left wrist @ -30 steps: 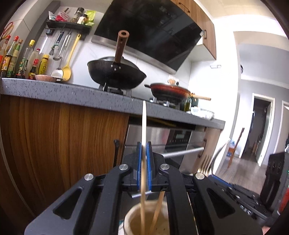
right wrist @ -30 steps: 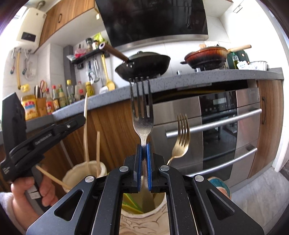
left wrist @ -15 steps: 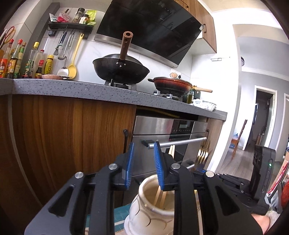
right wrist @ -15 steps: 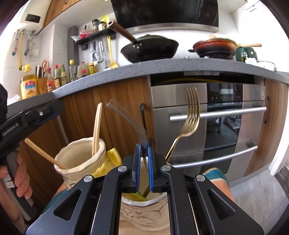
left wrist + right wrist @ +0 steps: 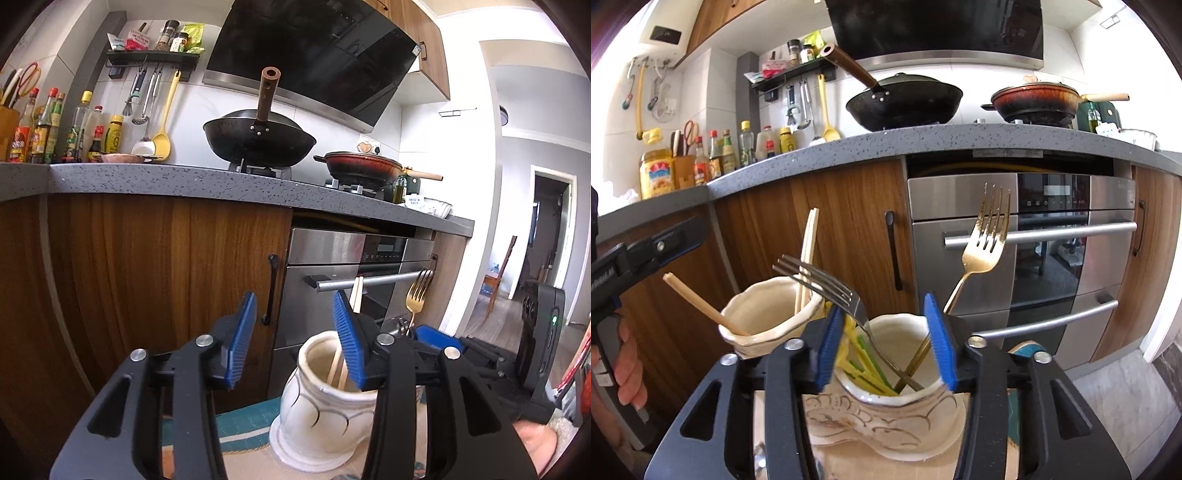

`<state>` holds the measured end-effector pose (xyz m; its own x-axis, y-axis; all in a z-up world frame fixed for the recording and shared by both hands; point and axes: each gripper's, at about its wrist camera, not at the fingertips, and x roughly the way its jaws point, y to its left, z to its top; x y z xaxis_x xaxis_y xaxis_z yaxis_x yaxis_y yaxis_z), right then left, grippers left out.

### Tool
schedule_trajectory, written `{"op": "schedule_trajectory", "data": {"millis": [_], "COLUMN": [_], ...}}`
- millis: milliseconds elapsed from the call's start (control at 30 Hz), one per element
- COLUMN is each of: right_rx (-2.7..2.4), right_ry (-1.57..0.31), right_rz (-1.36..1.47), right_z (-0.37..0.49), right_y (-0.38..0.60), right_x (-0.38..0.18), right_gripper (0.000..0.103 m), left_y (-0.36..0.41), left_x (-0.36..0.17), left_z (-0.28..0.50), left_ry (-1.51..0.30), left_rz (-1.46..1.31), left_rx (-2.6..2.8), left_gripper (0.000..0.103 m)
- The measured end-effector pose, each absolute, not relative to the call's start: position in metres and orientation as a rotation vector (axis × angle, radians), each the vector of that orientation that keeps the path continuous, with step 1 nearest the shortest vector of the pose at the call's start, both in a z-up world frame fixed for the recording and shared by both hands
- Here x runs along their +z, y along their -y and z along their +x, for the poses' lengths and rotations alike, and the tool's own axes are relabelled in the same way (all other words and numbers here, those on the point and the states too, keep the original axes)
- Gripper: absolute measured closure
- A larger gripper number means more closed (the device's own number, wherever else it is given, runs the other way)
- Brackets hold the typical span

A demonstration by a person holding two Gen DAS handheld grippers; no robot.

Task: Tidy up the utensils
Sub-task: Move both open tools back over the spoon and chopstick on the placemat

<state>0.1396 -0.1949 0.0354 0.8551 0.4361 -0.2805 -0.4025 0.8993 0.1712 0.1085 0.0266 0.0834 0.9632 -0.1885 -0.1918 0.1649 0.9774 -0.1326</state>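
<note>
Wood-fronted kitchen cabinets back two cream ceramic jars. Right gripper gapes empty over the patterned jar holding a silver fork and gold fork; left gripper gapes empty over the chopstick jar.

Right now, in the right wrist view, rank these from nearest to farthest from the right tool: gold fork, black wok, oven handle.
1. Gold fork: in the jar between the right tool's open fingers.
2. Oven handle: behind, right.
3. Black wok: up on the stove.
</note>
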Motion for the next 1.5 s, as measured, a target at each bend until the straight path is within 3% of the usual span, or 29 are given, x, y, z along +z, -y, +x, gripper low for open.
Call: {"op": "schedule_trajectory", "data": {"millis": [67,200,367,733,1267,1367,1500], "right_rx": [0.441,0.426,0.425,0.445,0.462,0.464,0.464], "right_ry": [-0.31,-0.274,-0.257,-0.298,-0.478,-0.497,-0.506], "right_rz": [0.114,0.109,0.135,0.151,0.014,0.013,-0.004], "right_z": [0.132,0.11,0.082,0.044,0.039,0.042,0.043], "right_y": [0.198,0.205,0.217,0.229,0.195,0.196,0.193], "right_x": [0.038,0.046,0.048,0.038,-0.017,-0.021,-0.023], "right_gripper": [0.036,0.022,0.014,0.011,0.01,0.01,0.01], "left_y": [-0.028,-0.033,-0.038,-0.029,-0.005,-0.004,-0.001], "left_x": [0.083,0.082,0.081,0.061,-0.026,-0.038,-0.049], "left_z": [0.101,0.085,0.064,0.024,0.025,0.031,0.036], "left_ry": [-0.212,-0.234,-0.265,-0.377,-0.72,-0.78,-0.83], "left_rz": [-0.108,-0.101,-0.103,-0.055,0.063,0.058,0.066], "left_rx": [-0.16,-0.136,-0.108,-0.1,-0.093,-0.105,-0.12], "left_gripper": [0.044,0.035,0.027,0.023,0.021,0.022,0.035]}}
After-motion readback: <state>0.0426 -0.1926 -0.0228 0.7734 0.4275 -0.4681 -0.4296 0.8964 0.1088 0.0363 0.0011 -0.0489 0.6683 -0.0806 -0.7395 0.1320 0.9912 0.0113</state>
